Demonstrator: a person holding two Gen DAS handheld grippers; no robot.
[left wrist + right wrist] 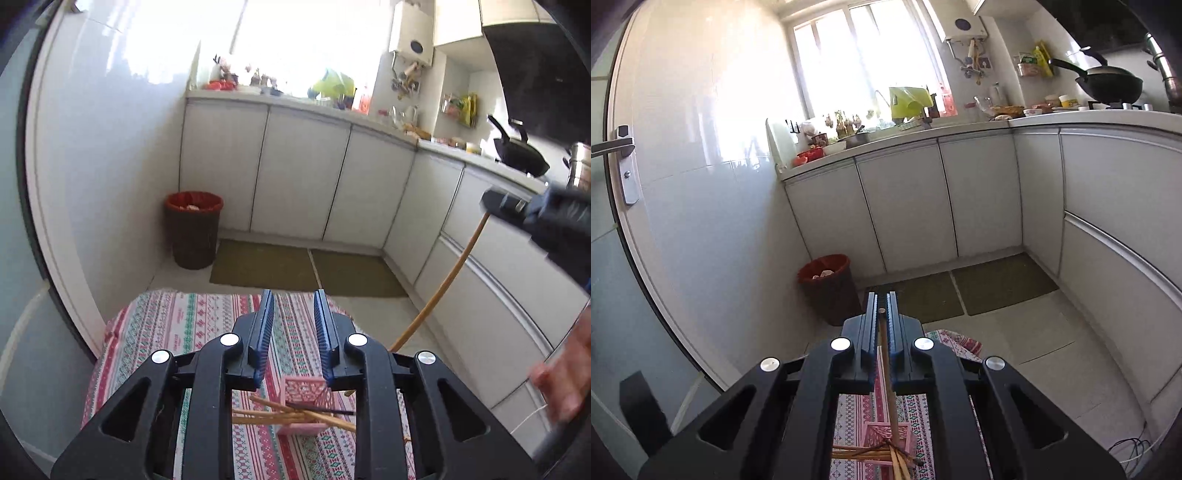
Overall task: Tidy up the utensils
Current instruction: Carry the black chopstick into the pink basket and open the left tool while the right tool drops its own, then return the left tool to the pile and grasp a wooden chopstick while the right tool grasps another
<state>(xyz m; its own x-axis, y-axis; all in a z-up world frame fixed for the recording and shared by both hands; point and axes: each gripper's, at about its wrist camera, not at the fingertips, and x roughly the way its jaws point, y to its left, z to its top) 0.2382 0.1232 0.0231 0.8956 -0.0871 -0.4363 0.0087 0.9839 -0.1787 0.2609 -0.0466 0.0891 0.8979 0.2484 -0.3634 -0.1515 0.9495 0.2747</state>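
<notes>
On the patterned tablecloth (207, 317) of the bench: pink basket (303, 391) tipped over, wooden chopsticks (266, 419) spilling out. Left gripper (293, 308) jaws apart, empty. Right gripper (882, 301) jaws clamped on one chopstick (886, 369).

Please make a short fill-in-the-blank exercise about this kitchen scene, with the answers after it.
1. The right gripper holds one ____ between its jaws.
2. The basket on the tablecloth is ____ in colour.
3. The left gripper holds ____ between its jaws.
4. The bin has a ____ liner.

Answers: chopstick; pink; nothing; red
</notes>
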